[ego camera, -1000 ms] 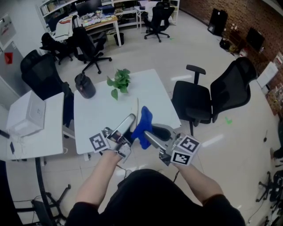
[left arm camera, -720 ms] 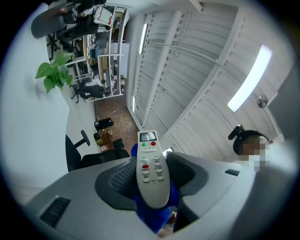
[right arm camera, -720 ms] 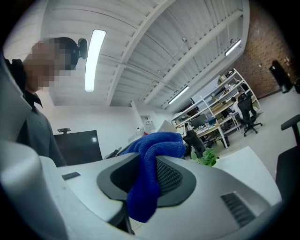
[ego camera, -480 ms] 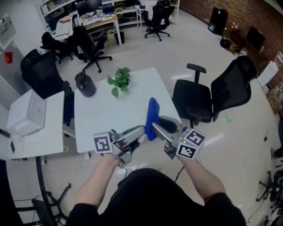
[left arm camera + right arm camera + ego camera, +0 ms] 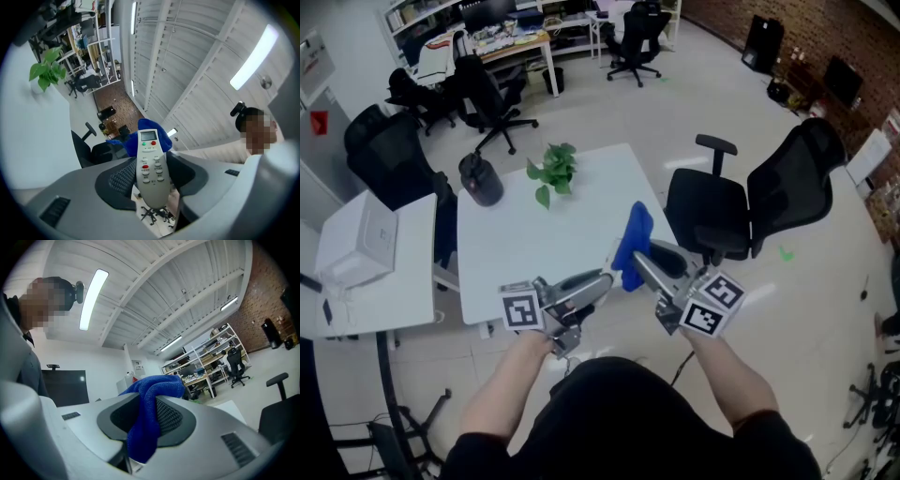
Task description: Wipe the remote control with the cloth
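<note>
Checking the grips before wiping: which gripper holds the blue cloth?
The right gripper, clamped on the blue cloth; the left gripper grips the white remote control instead.

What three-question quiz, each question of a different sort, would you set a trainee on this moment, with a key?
1. Which gripper has the remote control between its jaws?
2. Where is the blue cloth? A: lying on the floor. B: clamped in the jaws of the right gripper. C: hanging over an office chair.
3. True or false: the potted plant stands on the white table.

Key: 1: the left gripper. 2: B. 3: true.
</note>
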The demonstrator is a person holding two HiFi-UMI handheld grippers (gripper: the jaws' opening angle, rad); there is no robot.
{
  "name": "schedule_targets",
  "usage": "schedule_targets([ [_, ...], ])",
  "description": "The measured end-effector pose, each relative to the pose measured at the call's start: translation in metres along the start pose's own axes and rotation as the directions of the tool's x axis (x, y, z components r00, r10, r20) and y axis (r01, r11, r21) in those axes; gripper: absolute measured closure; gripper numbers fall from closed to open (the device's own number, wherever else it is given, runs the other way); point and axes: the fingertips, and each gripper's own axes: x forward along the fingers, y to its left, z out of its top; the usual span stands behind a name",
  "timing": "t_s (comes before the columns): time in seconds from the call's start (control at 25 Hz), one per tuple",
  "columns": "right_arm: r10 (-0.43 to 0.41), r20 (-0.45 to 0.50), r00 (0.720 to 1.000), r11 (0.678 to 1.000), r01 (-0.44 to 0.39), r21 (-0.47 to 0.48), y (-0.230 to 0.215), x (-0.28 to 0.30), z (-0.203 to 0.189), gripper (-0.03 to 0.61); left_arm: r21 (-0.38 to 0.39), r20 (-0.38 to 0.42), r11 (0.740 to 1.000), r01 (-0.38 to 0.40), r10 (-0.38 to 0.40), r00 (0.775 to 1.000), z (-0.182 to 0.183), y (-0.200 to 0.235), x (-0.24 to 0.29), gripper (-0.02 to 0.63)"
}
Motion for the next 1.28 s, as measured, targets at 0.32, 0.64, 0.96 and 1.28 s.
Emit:
schedule_targets([
  [0.32,-0.169,-0.123,0.978,0.984,0.16,-0.074,-0.016,-0.015,-0.032,0.476,0.452,0.164,0.558,-0.696,0.715,0.679,0.011,0.107,-0.082,0.408],
  [0.64,-0.17,-0.29,0.942,0.985,0.171,-0.024,-0.007,0.0,-0.097,0.476,0.394,0.228,0.042,-0.918,0.963,0.142,-0.007,0.246,-0.253,0.409],
  [0.96,-0.165,-0.419,0.893,0.984,0.176,-0.012,0.003,0.027,-0.146,0.476,0.352,0.139,-0.067,-0.934,0.99,-0.019,-0.022,0.32,-0.307,0.408],
  [1.28,-0.168,-0.46,0.872,0.981,0.192,0.007,-0.003,0.046,-0.166,0.476,0.319,0.071,-0.074,-0.945,0.996,-0.054,-0.037,0.344,-0.312,0.407],
])
